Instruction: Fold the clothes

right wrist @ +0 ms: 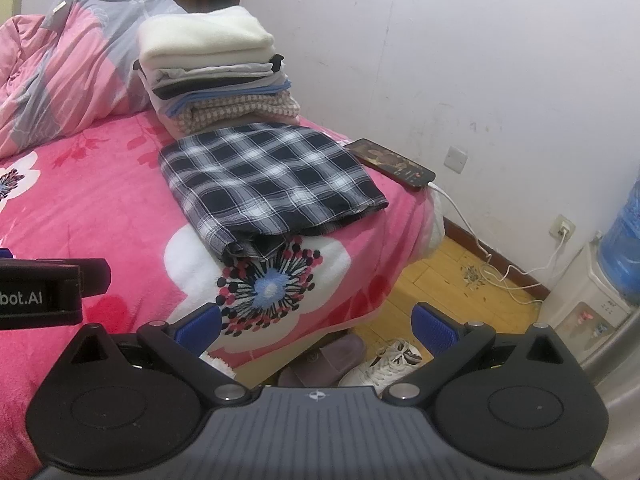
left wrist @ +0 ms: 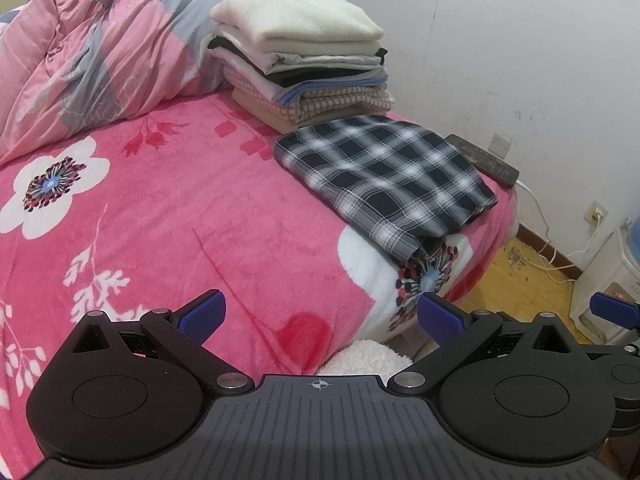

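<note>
1. Both the left gripper [left wrist: 320,314] and right gripper [right wrist: 316,328] hovered with jaws apart, empty.
2. The plaid garment [left wrist: 384,180] lay folded at the bed's [left wrist: 168,216] far right corner, beside the stack [left wrist: 300,68].
3. Risk — dragging it could knock off the phone [right wrist: 392,162] just beside it.
4. Only the right view showed shoes [right wrist: 384,362] — and the dispenser [right wrist: 592,296].

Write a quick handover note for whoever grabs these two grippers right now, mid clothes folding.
Left gripper: open, empty, hovering over the pink floral blanket.
Right gripper: open, empty, at the bed's edge.
Plaid garment: folded flat near the bed corner, in front of the stack of folded clothes, not on it.
Phone, on charge, lies right beside the plaid piece.
Done: plaid looks folded.
Left: probably lift it onto the stack. No other loose garment is visible; the crumpled quilt lies behind.
</note>
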Tool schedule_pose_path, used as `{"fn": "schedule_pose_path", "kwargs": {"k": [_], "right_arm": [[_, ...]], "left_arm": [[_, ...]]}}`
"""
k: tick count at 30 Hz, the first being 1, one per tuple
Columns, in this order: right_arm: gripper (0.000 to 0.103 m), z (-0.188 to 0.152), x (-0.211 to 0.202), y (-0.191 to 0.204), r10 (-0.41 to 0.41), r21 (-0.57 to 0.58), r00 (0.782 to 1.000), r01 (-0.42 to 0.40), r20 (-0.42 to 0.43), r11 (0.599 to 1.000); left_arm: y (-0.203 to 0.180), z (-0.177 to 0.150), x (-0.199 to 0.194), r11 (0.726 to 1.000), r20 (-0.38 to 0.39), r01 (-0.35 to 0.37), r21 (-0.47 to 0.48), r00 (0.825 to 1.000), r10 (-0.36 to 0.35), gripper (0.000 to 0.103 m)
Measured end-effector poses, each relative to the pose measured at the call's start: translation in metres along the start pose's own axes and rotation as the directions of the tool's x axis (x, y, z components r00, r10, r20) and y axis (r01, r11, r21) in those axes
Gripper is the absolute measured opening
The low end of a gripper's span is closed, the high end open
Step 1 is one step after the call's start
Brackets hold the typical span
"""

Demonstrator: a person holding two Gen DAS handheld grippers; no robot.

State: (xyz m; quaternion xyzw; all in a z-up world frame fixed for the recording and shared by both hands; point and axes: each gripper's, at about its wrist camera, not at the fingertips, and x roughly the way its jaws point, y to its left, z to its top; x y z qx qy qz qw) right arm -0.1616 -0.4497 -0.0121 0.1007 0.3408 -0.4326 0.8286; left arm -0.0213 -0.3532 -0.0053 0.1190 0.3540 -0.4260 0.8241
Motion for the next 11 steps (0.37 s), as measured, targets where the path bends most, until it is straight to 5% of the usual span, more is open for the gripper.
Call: {"fn": "schedule_pose_path", "kwargs": {"k": [11], "right_arm": [[0.103,0.0002,-0.0001,0.0019,0.001,-0.005,1.000,-0.001,-0.001,1.000]], "left_arm": [[0.0018,0.0006,0.0004,1.000,-0.003,0.001,-0.002,1.000,-0.001,0.103]]}}
